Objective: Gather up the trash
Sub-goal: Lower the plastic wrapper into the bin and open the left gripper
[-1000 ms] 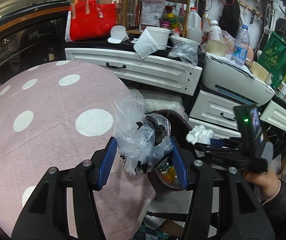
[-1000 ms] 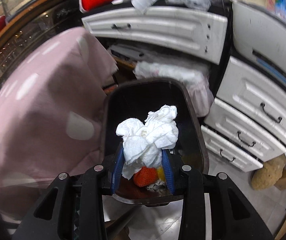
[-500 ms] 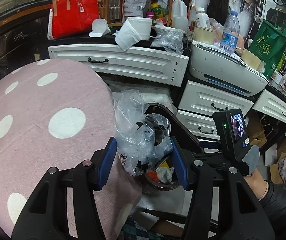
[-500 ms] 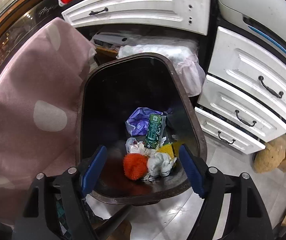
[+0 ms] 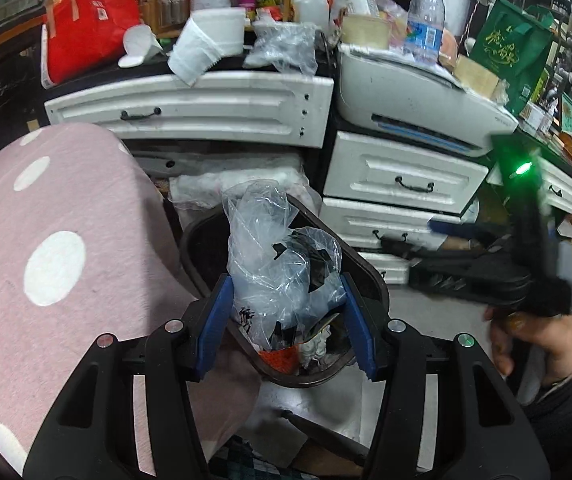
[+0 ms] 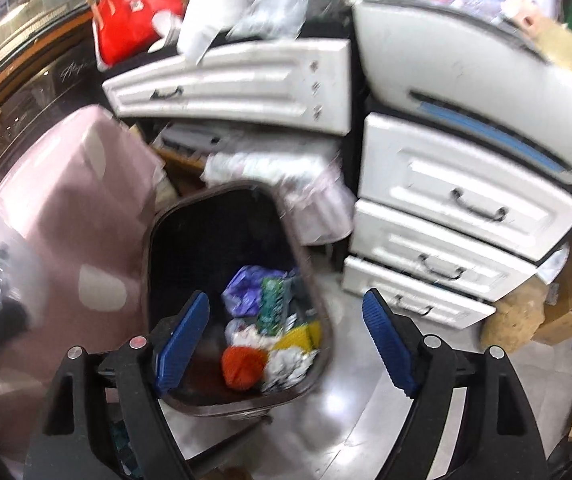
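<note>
Nearby, white drawers (image 6: 466, 200) flank the bin (image 6: 173, 240) (pale floor (image 6: 350, 412) beneath).

A pink cloth (image 5: 45, 248) with white polka dots, a red bag (image 5: 89, 28), white drawers (image 5: 402, 176), blue jaws.

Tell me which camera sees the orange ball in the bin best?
The right wrist view: the orange ball lies uncovered in the bin, though blurred. In the left wrist view only a sliver peeks from under the plastic bag.

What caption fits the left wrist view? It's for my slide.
Left gripper clamps a crumpled clear plastic bag above the dark trash bin.
</note>
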{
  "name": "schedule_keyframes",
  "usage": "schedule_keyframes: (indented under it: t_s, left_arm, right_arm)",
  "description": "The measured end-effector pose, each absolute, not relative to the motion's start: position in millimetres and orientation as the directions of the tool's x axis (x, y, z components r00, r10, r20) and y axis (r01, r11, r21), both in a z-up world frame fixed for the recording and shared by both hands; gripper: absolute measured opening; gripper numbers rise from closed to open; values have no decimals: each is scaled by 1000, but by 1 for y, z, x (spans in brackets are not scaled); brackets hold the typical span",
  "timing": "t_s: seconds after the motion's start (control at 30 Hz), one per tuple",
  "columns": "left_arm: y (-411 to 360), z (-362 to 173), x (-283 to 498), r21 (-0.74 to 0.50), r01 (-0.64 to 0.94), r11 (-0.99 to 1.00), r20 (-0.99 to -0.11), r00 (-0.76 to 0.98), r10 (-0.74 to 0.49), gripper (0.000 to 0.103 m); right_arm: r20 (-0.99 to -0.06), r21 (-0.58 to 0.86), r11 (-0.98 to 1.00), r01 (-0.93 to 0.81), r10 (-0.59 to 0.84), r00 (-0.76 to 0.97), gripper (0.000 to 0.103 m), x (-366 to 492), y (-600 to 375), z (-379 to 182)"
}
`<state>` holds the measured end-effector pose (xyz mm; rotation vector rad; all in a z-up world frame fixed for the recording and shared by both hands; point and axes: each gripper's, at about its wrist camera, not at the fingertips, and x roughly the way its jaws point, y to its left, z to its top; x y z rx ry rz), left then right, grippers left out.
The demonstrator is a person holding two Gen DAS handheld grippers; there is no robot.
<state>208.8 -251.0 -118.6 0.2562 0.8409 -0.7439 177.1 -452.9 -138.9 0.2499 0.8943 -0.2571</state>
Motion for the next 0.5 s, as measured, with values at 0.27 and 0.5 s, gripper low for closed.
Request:
schedule_keyframes:
  t_s: [0.27, 0.5]
  left_arm:
    - [-278, -144, 219, -67, 716, 695, -802, 376, -464, 54]
    - [-298, -159, 221, -24, 733, 680, -820, 374, -432, 69]
  right_arm:
    - [-771, 125, 908, 400, -165, 615, 80, 157, -483, -127]
    - [-766, 151, 887, 437, -175, 619, 80, 149, -497, -124]
